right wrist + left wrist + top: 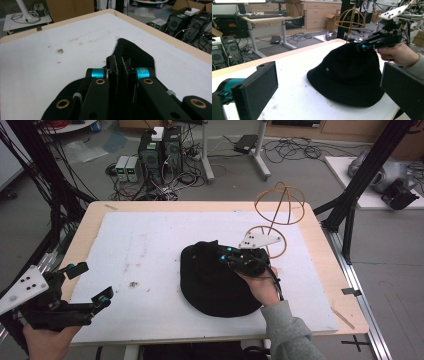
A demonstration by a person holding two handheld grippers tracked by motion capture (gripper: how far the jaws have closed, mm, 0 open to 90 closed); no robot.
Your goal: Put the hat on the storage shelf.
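The right gripper [231, 256] was clamped on the crown of the black bucket hat [212, 285], while the open left gripper [90, 282] waited well apart toward the table's near-left edge.

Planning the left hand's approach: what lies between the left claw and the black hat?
Nothing but bare white mat separates the left claw from the black hat, seen in the high view.
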